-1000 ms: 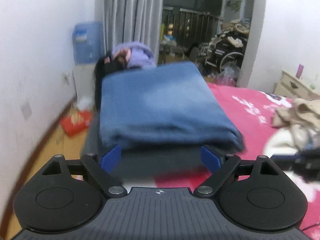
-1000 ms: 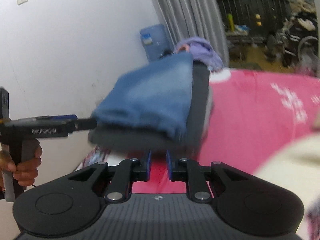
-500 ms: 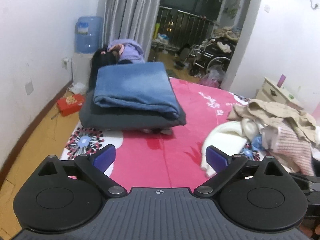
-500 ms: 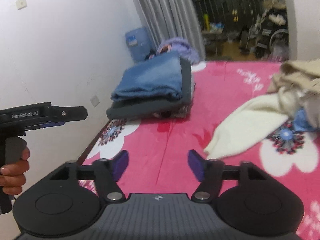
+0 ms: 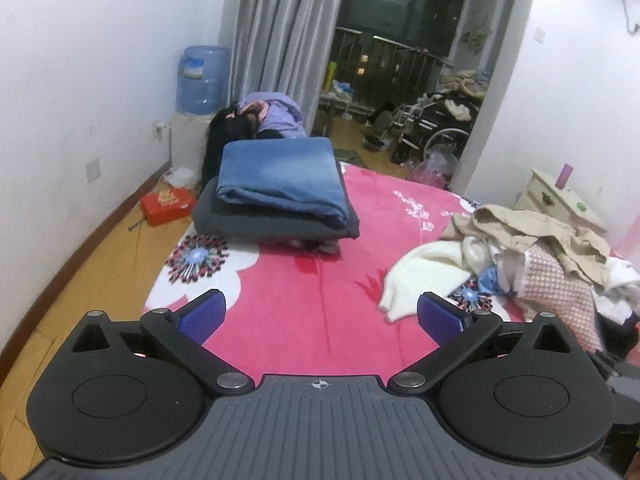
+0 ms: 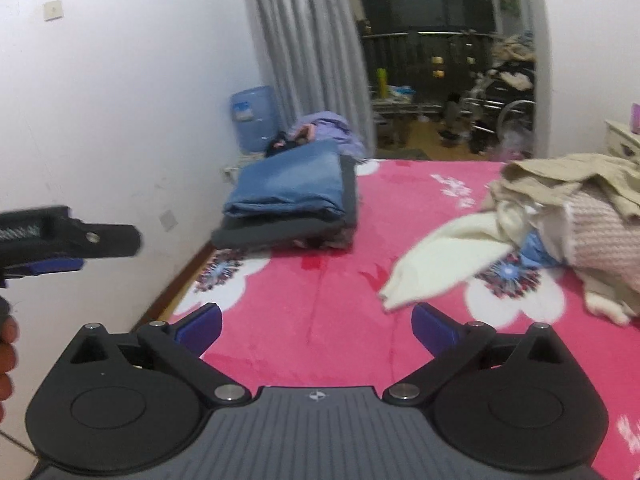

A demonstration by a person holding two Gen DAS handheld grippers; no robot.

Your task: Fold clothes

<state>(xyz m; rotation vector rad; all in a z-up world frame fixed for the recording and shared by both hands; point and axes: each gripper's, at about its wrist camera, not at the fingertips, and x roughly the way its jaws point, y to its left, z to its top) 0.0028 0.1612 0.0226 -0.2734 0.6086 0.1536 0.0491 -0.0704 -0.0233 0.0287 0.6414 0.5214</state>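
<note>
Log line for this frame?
left gripper: open, empty | right gripper: open, empty | folded blue garment: stacked | unfolded pile: waiting

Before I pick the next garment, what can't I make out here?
- Small dark item under the folded grey garment: mostly covered, left wrist view.
- Unfolded clothes pile: cut by the right edge, both views.
- Cream garment: blurred, right wrist view; type unclear.
- Left gripper: cut by the edge, right wrist view.

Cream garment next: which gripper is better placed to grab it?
Right, probably. The cream garment lies just ahead of the right gripper, near its right-hand finger. The left gripper faces bare blanket, garment off to its right. Both are open, empty.
</note>
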